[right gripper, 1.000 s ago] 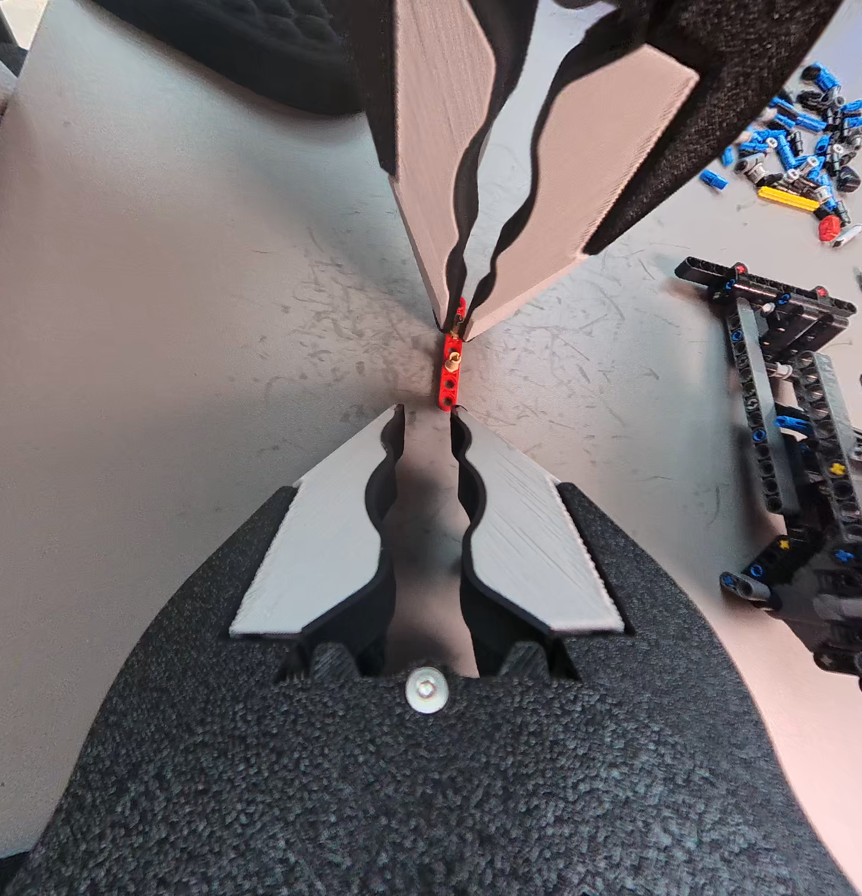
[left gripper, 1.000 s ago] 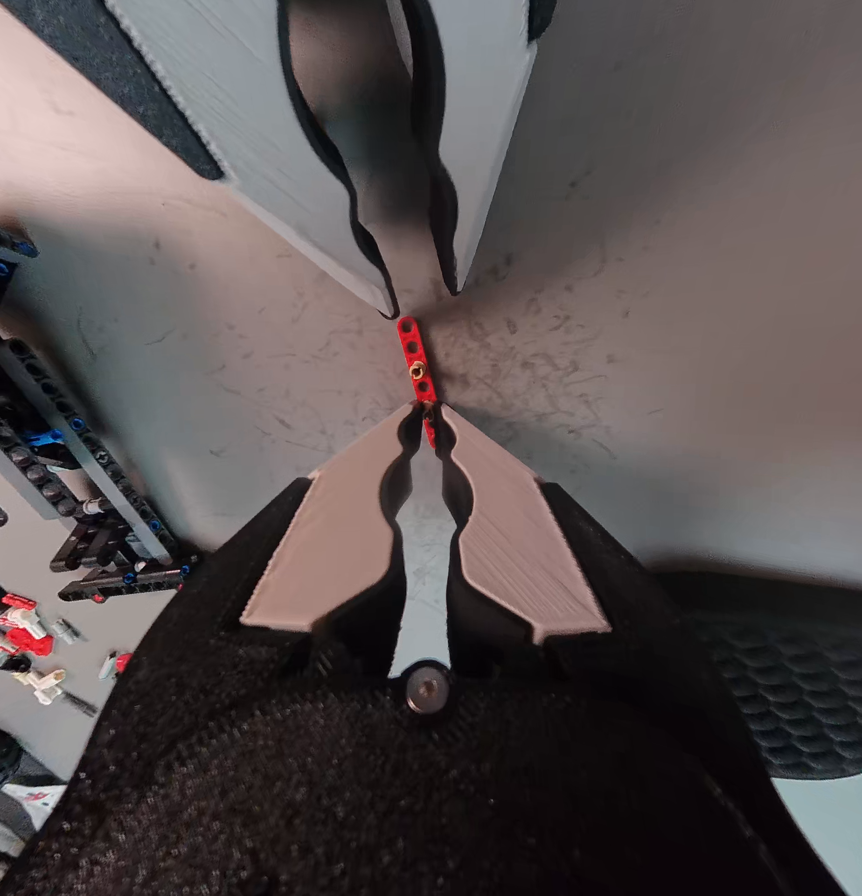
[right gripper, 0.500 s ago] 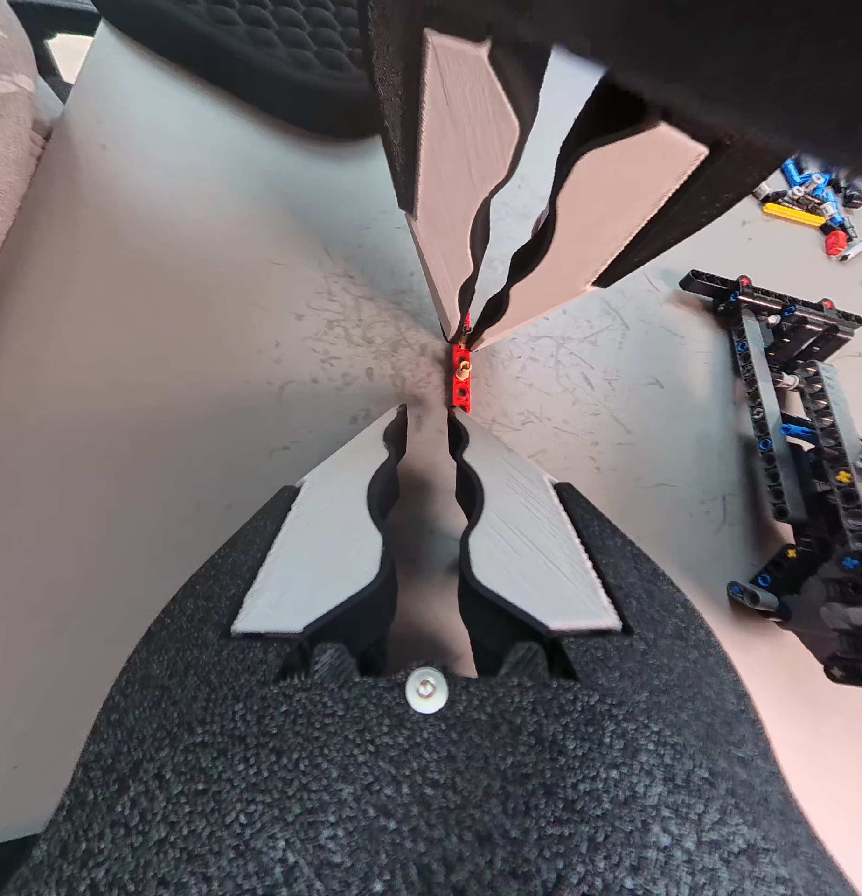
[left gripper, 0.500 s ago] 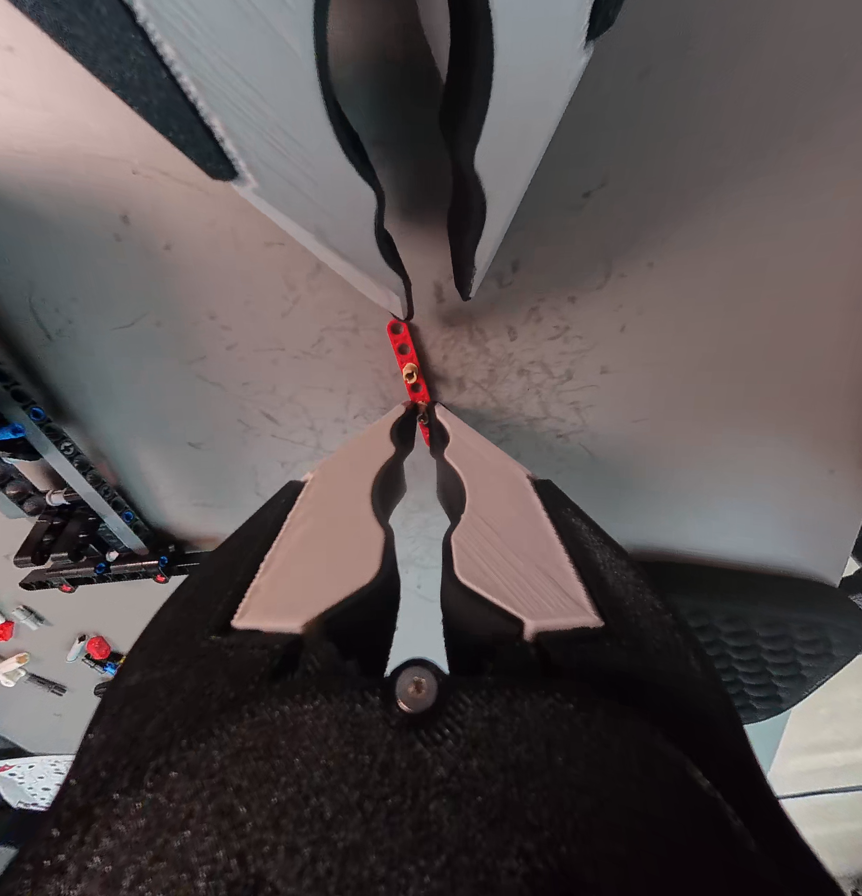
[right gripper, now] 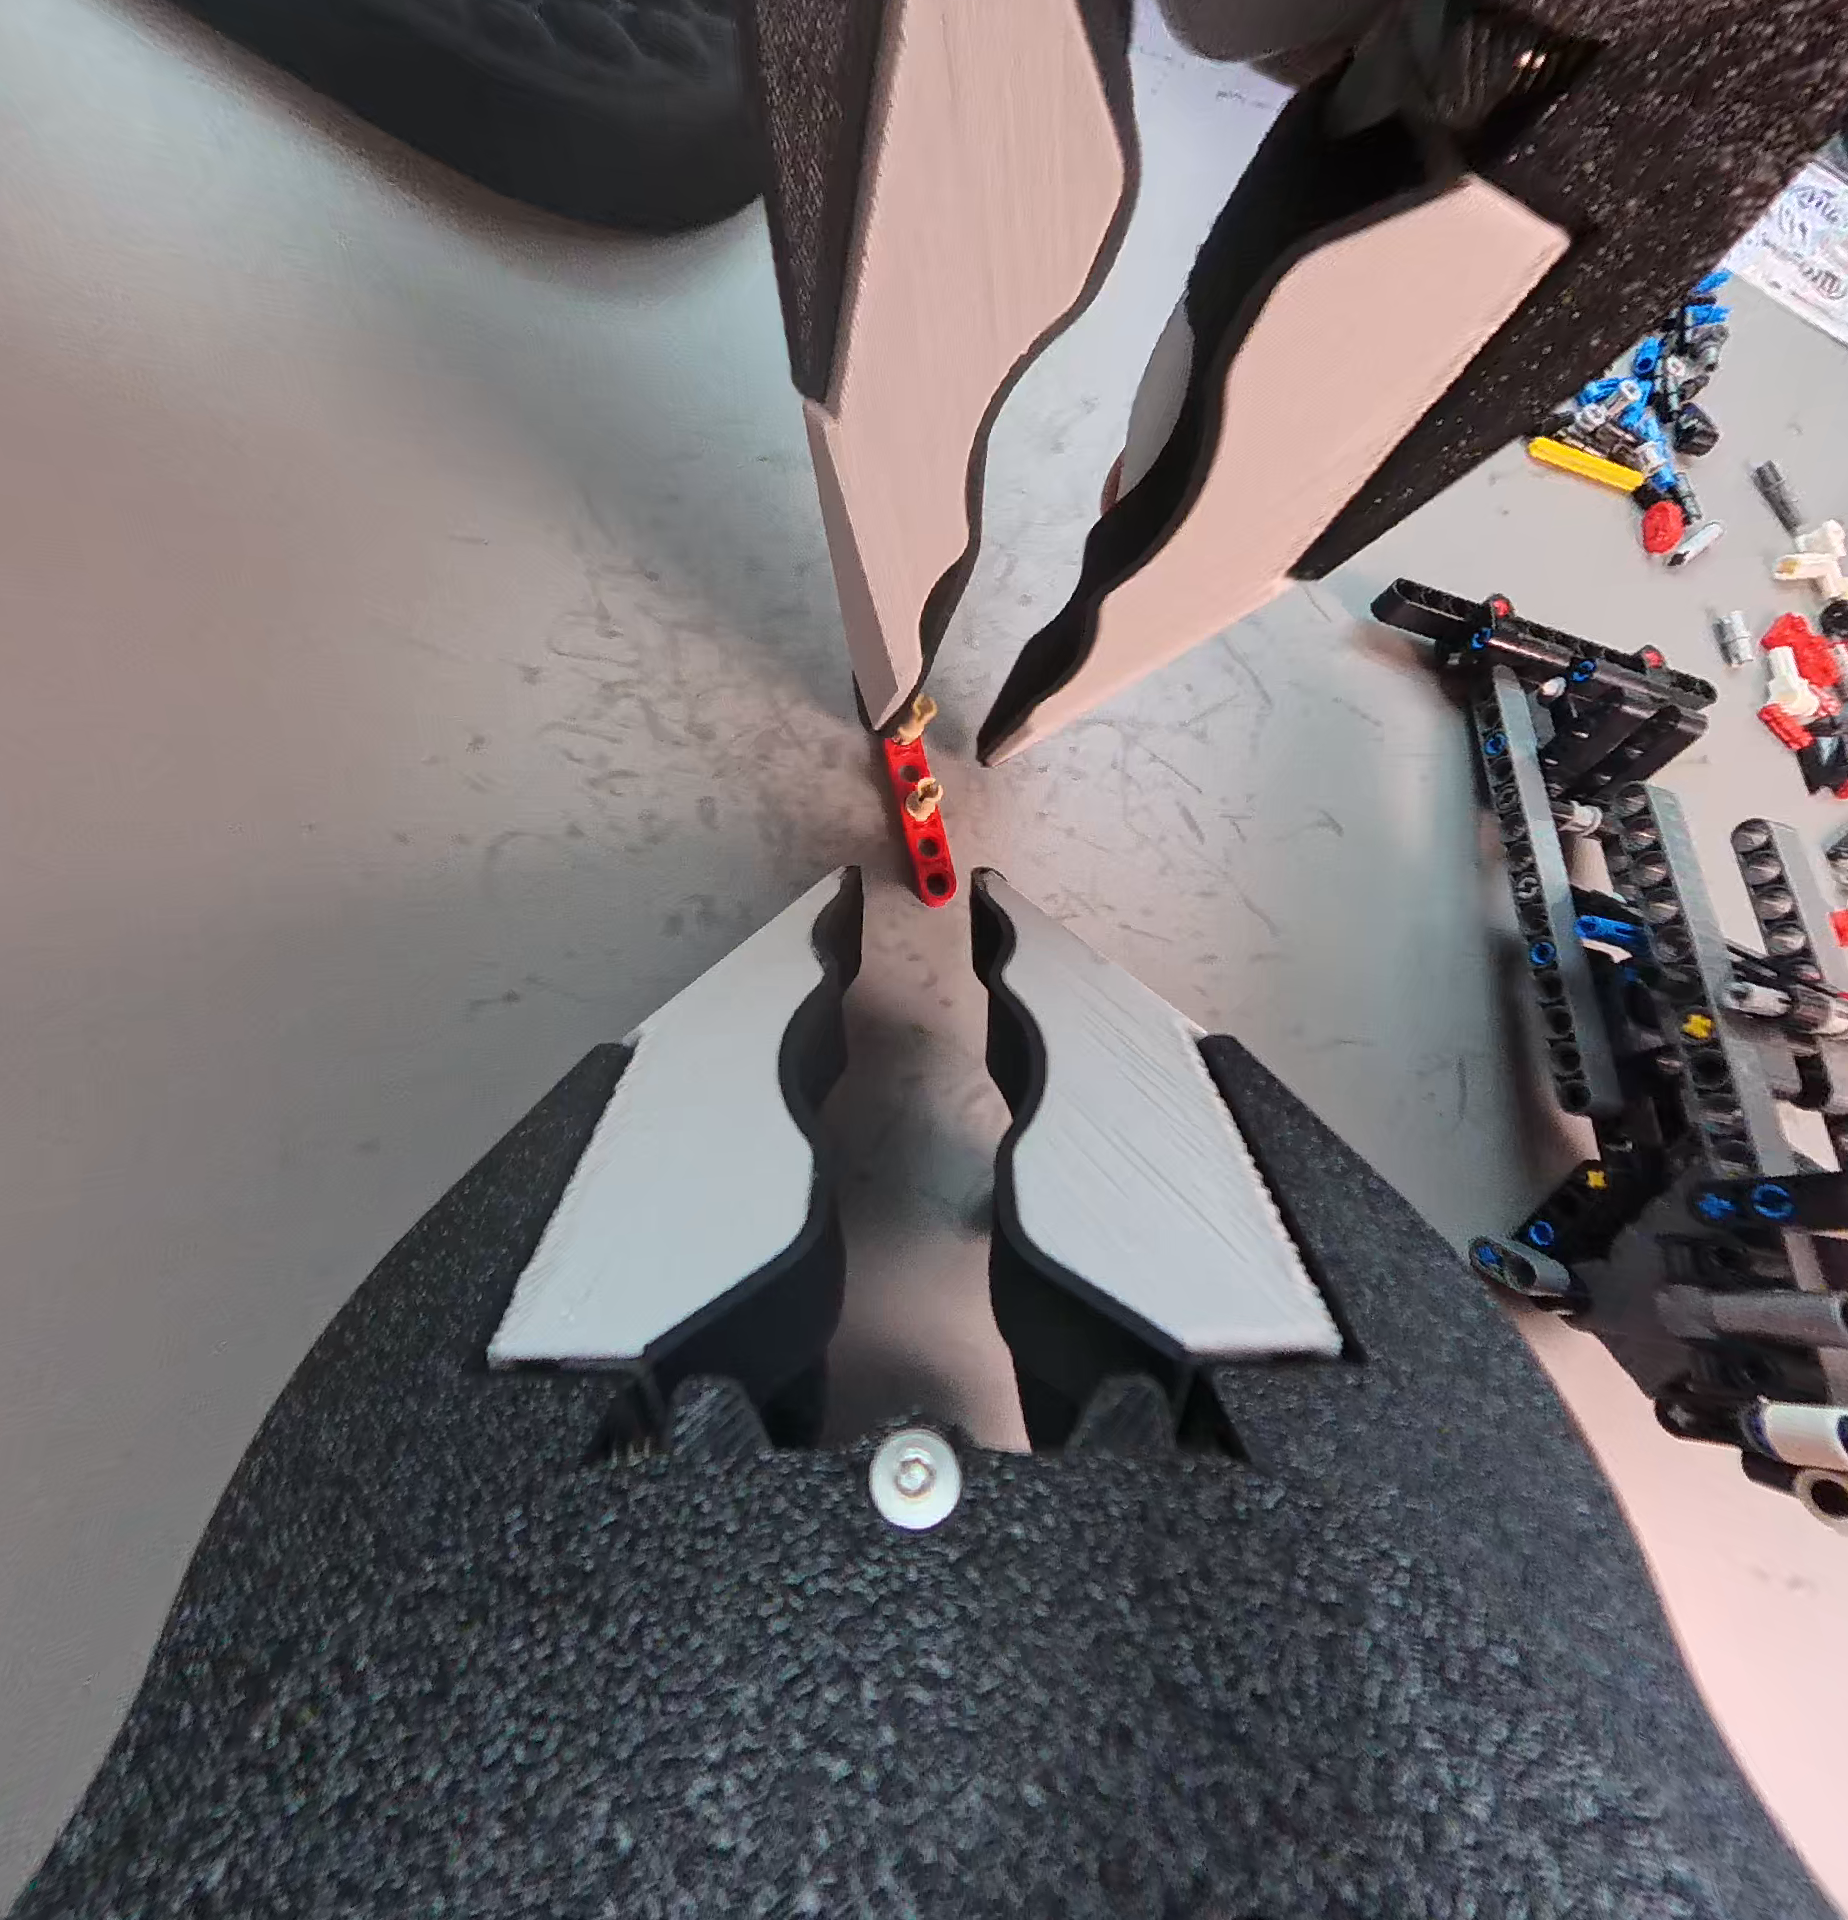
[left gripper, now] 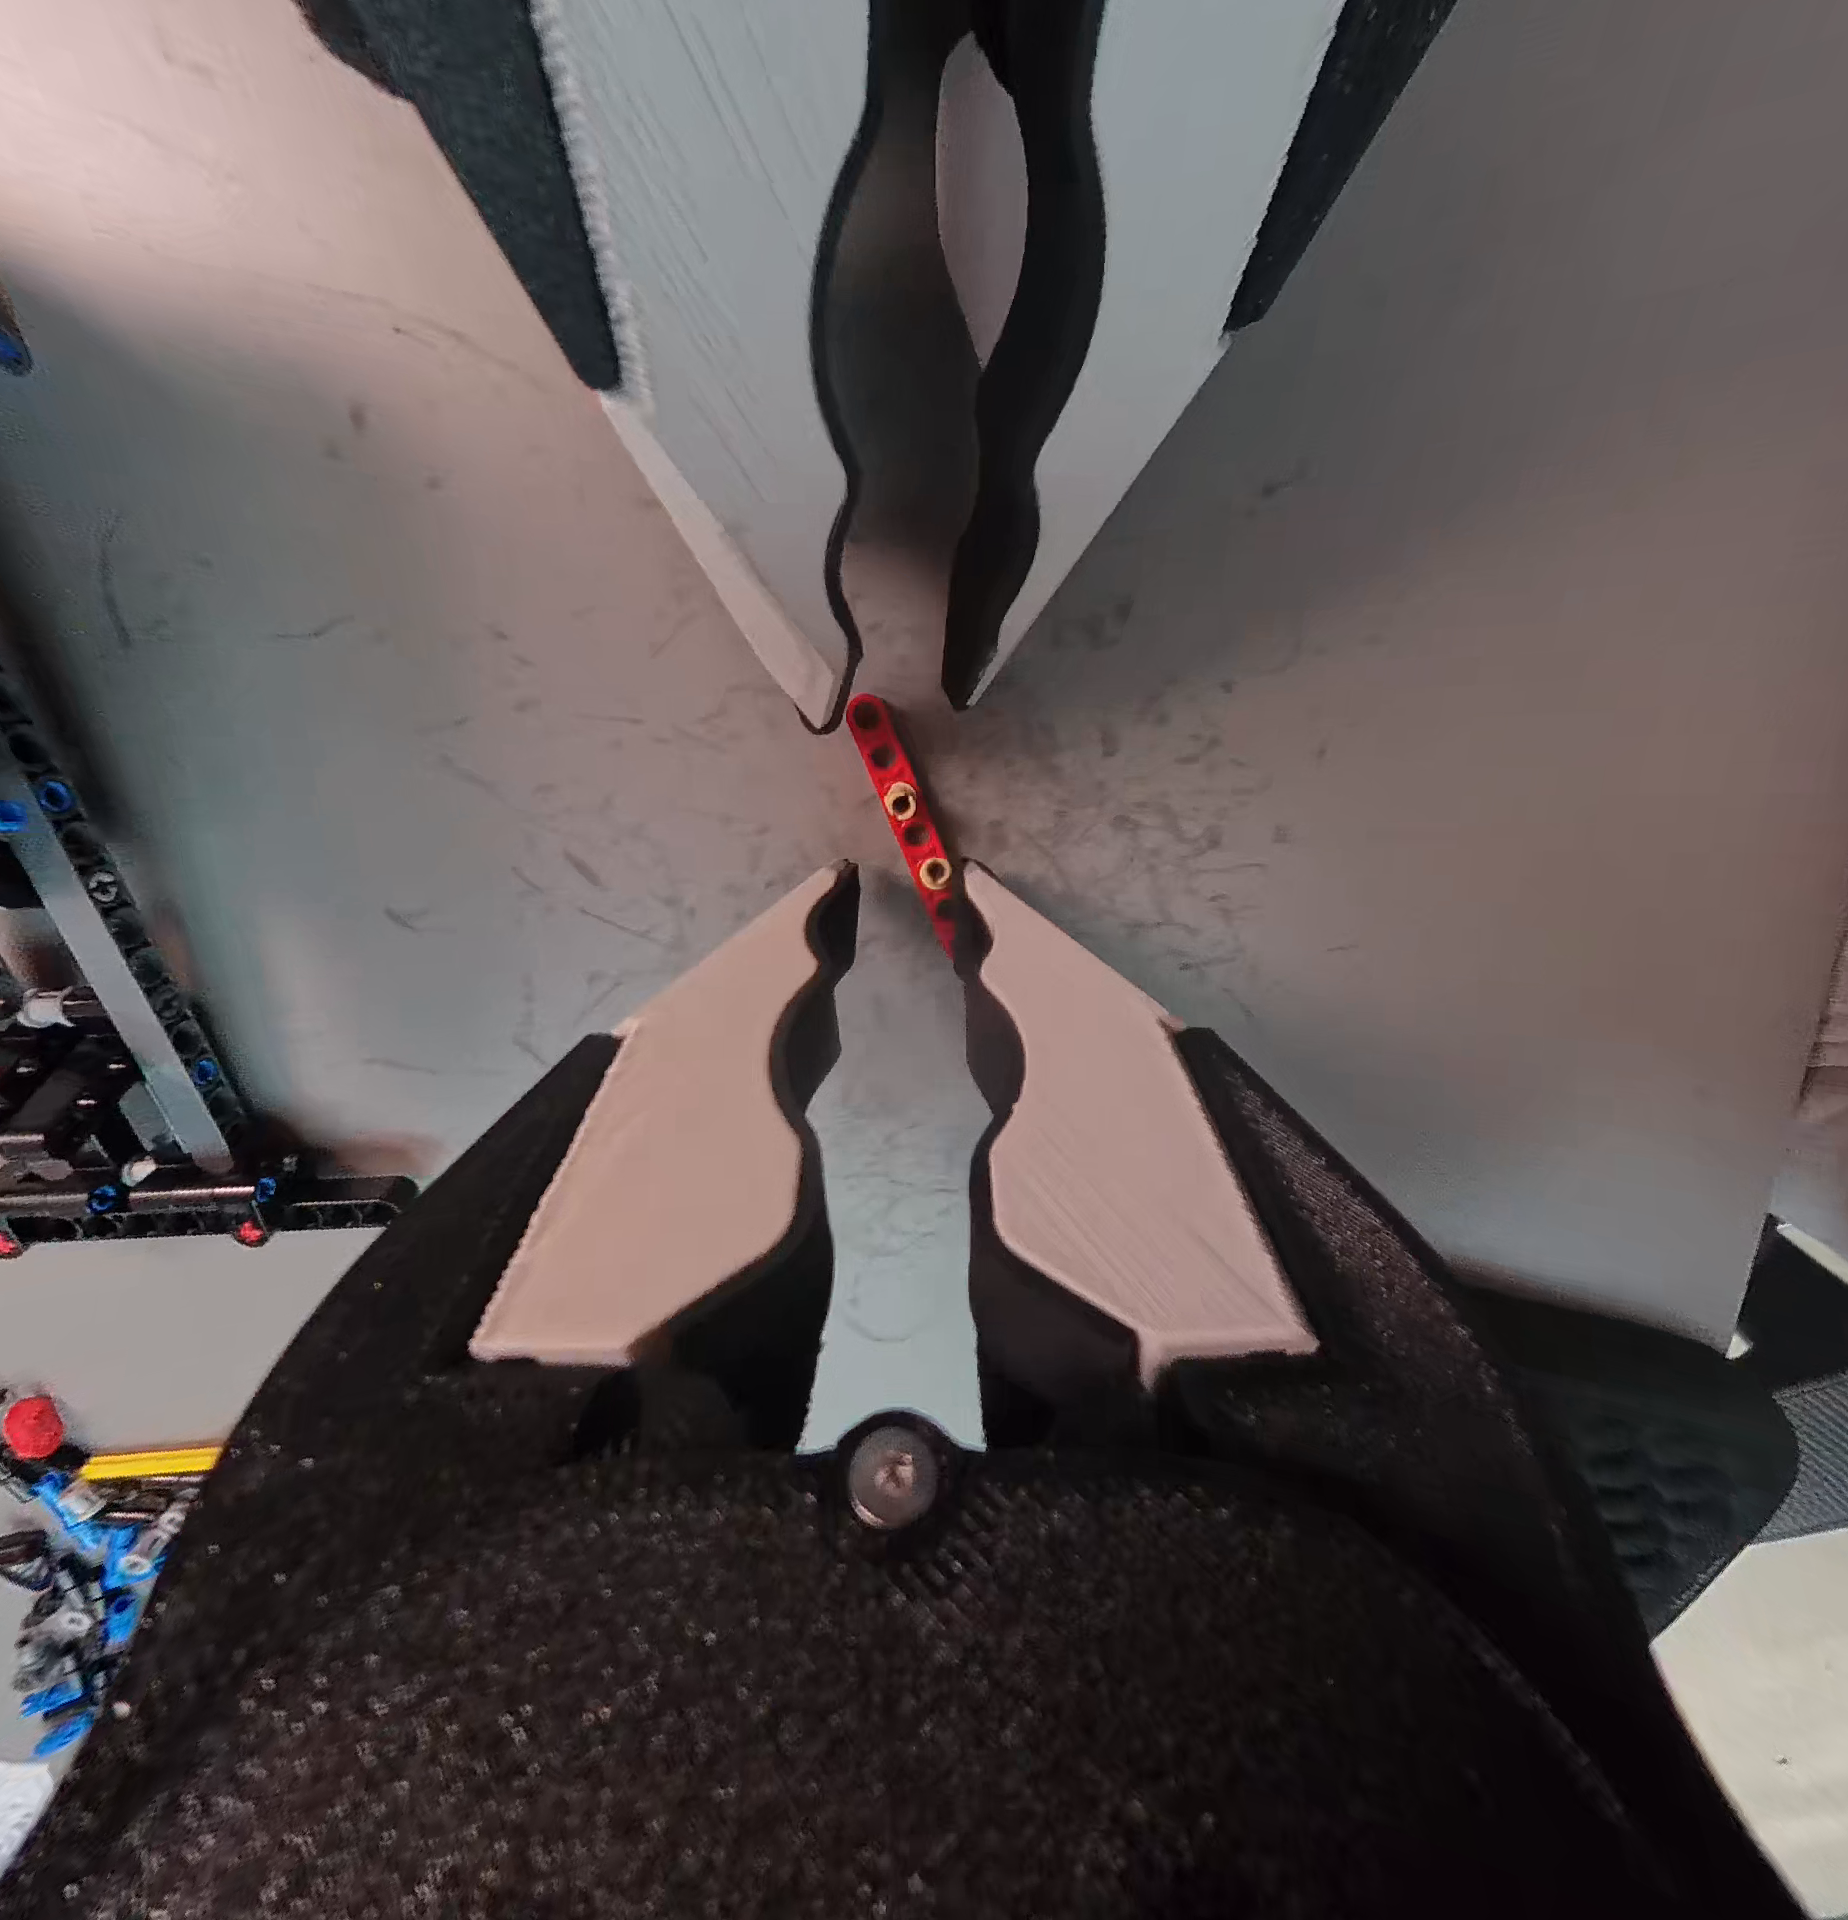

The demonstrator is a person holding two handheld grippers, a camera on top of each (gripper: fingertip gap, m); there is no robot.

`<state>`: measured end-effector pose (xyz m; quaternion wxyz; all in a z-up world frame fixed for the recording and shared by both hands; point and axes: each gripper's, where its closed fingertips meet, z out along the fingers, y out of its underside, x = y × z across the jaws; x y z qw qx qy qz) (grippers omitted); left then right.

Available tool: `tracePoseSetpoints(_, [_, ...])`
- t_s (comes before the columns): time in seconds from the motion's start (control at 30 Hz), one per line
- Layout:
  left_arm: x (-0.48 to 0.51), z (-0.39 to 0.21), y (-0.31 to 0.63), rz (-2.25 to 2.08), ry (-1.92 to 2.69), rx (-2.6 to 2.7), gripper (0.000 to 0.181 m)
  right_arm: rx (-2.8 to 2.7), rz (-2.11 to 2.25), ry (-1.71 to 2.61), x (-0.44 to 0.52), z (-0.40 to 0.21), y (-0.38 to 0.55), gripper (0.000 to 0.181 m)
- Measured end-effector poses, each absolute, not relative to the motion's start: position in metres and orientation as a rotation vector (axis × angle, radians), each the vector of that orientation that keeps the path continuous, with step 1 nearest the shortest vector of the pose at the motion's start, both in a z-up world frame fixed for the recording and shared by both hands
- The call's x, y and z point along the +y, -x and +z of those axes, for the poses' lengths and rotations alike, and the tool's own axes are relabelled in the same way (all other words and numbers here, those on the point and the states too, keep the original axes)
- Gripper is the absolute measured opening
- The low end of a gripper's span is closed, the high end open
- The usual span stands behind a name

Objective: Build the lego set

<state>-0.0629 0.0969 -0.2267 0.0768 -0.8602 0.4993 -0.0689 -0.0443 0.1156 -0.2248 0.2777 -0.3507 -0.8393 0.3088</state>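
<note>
At the far left of the left wrist view sits the half-built black frame (left gripper: 89,1039), with a heap of loose parts (left gripper: 58,1538) just below it on the counter (left gripper: 1419,727). Dead centre is the red beam (left gripper: 904,821), well apart from the frame, with two tan pins (left gripper: 902,800) seated in its holes. It lies between two sets of tips. The left tongs (left gripper: 906,873) are open by a modest gap and hold nothing, though the beam's near end tucks against one finger. The right tongs (left gripper: 894,694) come in from the opposite side, also parted and empty. I can't tell if the beam is lying flat or propped on its pins. Off to the right there's only a dark chair seat (left gripper: 1678,1455).

My guess is the step is getting a grip on that beam. I'd close on the bare holes at one end (not the pinned stretch), squeezing the long sides squarely so it doesn't twist or skid. Pinching a pin risks popping it out.
</note>
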Motion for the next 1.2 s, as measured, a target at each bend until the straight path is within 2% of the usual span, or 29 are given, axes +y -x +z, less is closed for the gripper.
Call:
tracePoseSetpoints(0.63, [0.079,-0.217,0.052,-0.274,2.444,1.345,0.008,-2.248,0.826,0.947,0.115,-0.225,0.044,0.019])
tracePoseSetpoints(1.2, [0.091,-0.228,0.056,-0.166,2.41,1.167,0.008,-2.237,0.827,0.955,0.116,-0.224,0.044,0.019])
